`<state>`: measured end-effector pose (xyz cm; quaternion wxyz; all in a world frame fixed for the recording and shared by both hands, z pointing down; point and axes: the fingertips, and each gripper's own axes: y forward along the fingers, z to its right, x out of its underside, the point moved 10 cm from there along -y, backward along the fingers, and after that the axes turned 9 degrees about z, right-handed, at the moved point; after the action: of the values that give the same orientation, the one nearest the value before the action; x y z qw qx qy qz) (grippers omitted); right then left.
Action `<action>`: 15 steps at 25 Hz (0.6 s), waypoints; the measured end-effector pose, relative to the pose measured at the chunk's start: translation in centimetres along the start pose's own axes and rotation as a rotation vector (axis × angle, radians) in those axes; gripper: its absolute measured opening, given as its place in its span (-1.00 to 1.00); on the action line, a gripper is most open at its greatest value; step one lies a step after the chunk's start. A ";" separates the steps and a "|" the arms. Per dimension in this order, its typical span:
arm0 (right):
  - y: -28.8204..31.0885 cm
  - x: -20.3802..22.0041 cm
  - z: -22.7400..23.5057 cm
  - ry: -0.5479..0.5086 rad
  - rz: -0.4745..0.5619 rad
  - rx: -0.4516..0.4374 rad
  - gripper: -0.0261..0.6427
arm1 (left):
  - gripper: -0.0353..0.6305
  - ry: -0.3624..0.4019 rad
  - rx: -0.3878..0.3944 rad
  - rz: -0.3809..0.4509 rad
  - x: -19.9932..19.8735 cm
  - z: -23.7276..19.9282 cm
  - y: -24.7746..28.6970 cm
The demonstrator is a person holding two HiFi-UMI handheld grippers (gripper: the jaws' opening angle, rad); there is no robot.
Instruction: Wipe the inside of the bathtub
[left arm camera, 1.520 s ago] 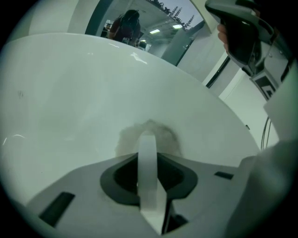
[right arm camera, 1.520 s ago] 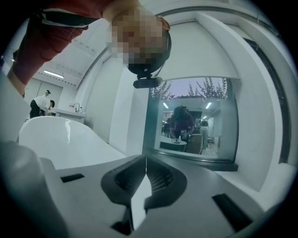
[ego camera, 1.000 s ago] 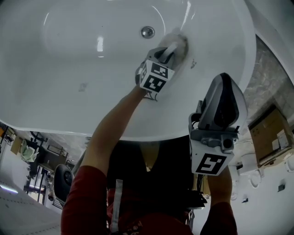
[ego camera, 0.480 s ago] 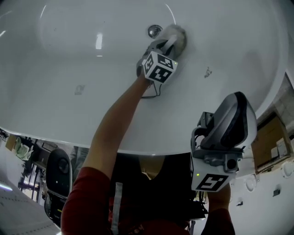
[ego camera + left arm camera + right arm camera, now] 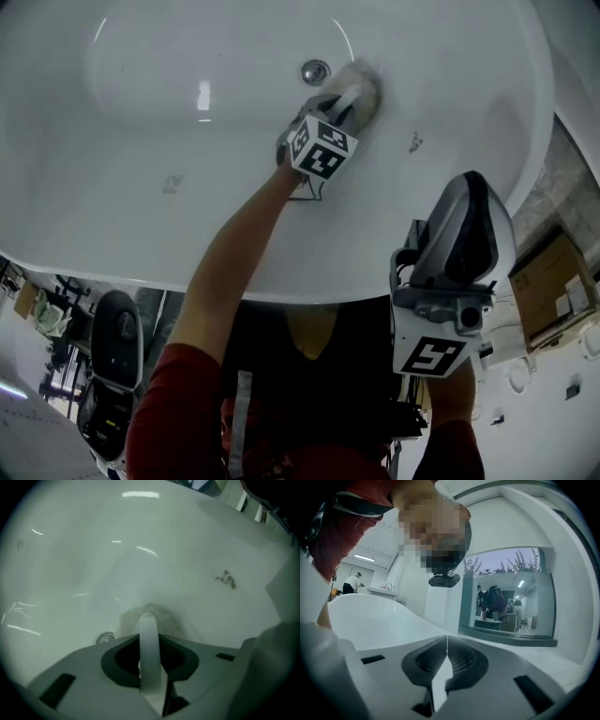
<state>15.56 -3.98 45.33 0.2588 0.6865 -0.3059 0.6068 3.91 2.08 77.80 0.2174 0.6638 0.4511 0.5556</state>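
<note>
The white bathtub (image 5: pixel 187 234) fills the head view, with its round metal drain (image 5: pixel 315 70) near the top. My left gripper (image 5: pixel 352 92) reaches down into the tub and is shut on a pale cloth (image 5: pixel 364 82) pressed to the tub floor just right of the drain. In the left gripper view the cloth (image 5: pixel 149 615) bunches beyond the left gripper (image 5: pixel 149 623), and the drain (image 5: pixel 105 638) lies to its left. My right gripper (image 5: pixel 464 220) hangs outside the tub's near rim, shut and empty. The right gripper (image 5: pixel 446 641) points up and away from the tub (image 5: pixel 370 616).
A small dark mark (image 5: pixel 413 142) sits on the tub floor right of the cloth, also seen as a speck (image 5: pixel 227 579). A faint smudge (image 5: pixel 172 184) lies on the tub's left side. A cardboard box (image 5: pixel 553 281) stands on the floor at the right. A window (image 5: pixel 511 597) faces the right gripper.
The left gripper has slid the cloth a little nearer the drain. The right gripper has stayed by the near rim while the head view shifted.
</note>
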 end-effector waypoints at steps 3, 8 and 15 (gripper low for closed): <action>-0.4 -2.6 0.5 -0.012 0.020 0.034 -0.89 | -0.60 0.018 0.040 0.045 -2.3 1.8 -3.7; -2.5 -8.0 1.5 -0.011 0.038 0.117 -0.89 | -0.60 0.040 0.127 0.083 -6.7 5.3 -11.4; -6.5 -14.9 3.0 -0.051 0.015 0.213 -0.89 | -0.60 0.134 0.302 0.056 -10.8 11.7 -21.0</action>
<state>21.19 -0.17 30.29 0.1717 0.7230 -0.2513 0.6202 7.58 5.94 52.03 0.0690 0.6625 0.5244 0.5305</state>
